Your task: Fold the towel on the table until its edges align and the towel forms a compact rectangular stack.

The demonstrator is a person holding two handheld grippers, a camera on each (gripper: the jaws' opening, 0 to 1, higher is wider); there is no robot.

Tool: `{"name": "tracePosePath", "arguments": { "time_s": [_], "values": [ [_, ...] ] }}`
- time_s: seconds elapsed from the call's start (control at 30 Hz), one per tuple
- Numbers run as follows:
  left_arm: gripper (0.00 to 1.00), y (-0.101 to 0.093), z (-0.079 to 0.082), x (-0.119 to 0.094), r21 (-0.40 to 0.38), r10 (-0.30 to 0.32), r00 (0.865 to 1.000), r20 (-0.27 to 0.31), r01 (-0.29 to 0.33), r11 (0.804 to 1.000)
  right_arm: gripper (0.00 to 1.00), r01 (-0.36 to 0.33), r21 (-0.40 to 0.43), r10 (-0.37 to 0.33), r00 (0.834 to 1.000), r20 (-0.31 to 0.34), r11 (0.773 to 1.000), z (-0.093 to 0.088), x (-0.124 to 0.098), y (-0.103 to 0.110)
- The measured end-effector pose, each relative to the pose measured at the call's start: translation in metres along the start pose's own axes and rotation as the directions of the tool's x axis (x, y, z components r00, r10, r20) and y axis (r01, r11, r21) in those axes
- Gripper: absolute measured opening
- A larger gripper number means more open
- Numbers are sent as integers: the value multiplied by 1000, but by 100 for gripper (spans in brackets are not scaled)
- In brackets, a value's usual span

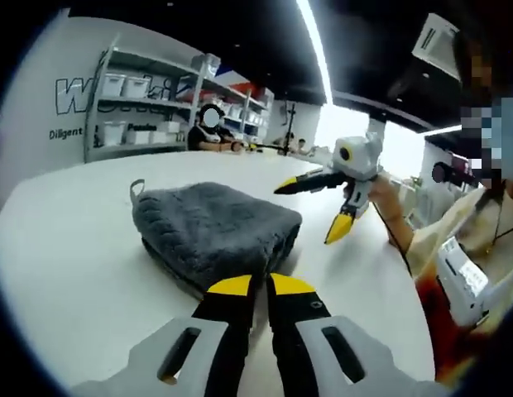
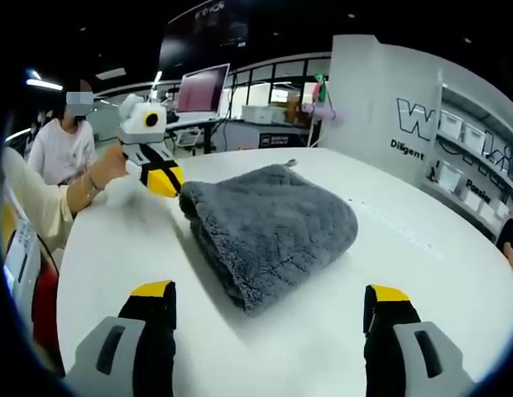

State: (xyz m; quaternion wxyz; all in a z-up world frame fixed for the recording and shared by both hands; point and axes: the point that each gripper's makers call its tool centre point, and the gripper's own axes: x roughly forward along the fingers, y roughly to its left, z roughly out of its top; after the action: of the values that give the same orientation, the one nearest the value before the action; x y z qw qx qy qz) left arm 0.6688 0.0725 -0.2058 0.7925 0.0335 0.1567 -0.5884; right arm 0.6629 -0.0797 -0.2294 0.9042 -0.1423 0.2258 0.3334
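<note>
Left gripper view: left gripper (image 1: 261, 285) fingers narrow beside folded towel (image 1: 213, 225); right gripper (image 2: 271, 299) fingers wide.

A dark grey, fluffy towel (image 1: 213, 230) lies folded into a thick, compact, roughly rectangular stack on a white table (image 1: 74, 248). In the left gripper view several layers show stacked along its near side, and a small hanging loop sticks out at one corner. In the right gripper view the towel (image 2: 269, 227) has a smooth, rounded fold along one long side and layered edges at its near end. It sits well in from the tabletop's curved edges, flat and at rest.
</note>
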Motion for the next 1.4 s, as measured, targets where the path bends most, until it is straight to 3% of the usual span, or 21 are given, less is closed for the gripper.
{"name": "tracePosePath", "arguments": {
  "time_s": [0.2, 0.37, 0.57, 0.67, 0.73, 1.0, 1.17, 1.4],
  "values": [
    [10, -6, 13, 4, 104, 6, 998, 59, -12, 995, 96, -4, -4, 4, 1000, -8, 1000, -1, 1, 0],
    [23, 7, 14, 6, 223, 111, 992, 52, -120, 967, 96, -6, -4, 6, 1000, -8, 1000, -1, 1, 0],
    [20, 8, 10, 10, 204, 98, 994, 38, -104, 973, 96, -2, -9, 2, 1000, -13, 1000, -2, 1, 0],
    [5, 14, 3, 9, 205, 125, 992, 9, -124, 971, 96, -2, -10, 2, 1000, -11, 1000, -1, 1, -1],
    [4, 14, 2, 9, 194, 113, 993, 9, -113, 974, 95, 0, -10, 0, 1000, -11, 1000, -1, 1, -1],
    [2, 14, -9, 7, 161, 113, 992, -60, -102, 982, 95, -1, -10, 1, 1000, -5, 1000, 0, 0, 0],
    [2, 23, -34, 11, 195, 159, 971, -177, -124, 973, 93, -3, -13, 3, 1000, -4, 1000, 0, 0, 1],
    [2, 25, -40, 14, 155, 140, 971, -191, -111, 982, 93, -6, -19, 6, 1000, 4, 1000, 2, -2, 2]
  ]
}}
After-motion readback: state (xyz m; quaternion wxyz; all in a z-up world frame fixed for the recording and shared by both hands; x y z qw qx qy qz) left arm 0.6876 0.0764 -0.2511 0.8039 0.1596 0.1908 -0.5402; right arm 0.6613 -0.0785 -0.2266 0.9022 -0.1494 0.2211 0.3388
